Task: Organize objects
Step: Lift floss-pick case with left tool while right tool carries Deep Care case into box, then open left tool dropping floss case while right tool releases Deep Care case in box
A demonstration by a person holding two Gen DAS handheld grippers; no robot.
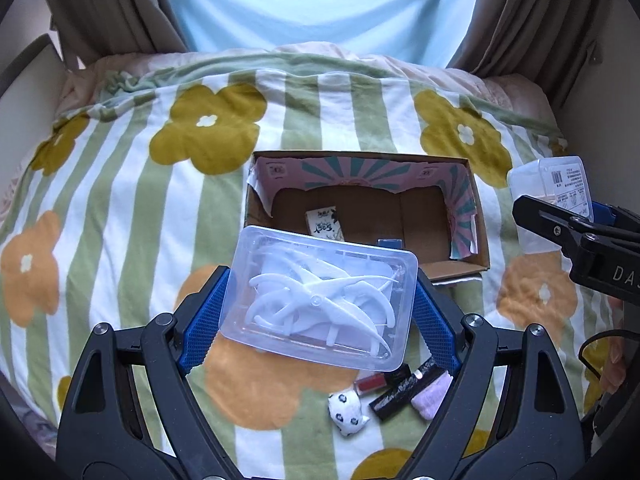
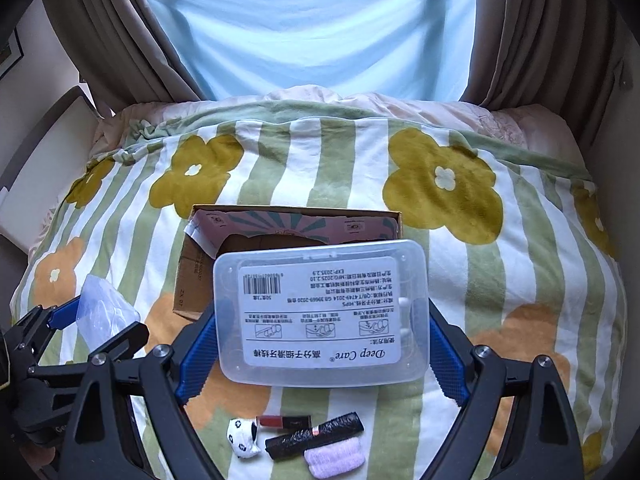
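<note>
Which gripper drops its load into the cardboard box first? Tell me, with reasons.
Left, narrowly. The left gripper jaws grip the floss pick tray right at the cardboard box opening. The right gripper holds the labelled lid, which likely goes on afterwards.

Left gripper (image 1: pixel 318 312): black angular frame, blue ribbed finger pads (image 1: pixel 204 320), round silver screws at the joints. Right gripper (image 2: pixel 320 346), same build, same blue pads (image 2: pixel 448 356); from the left wrist view its black body shows white letters "DA" and a thin black cable (image 1: pixel 596 344).
</note>
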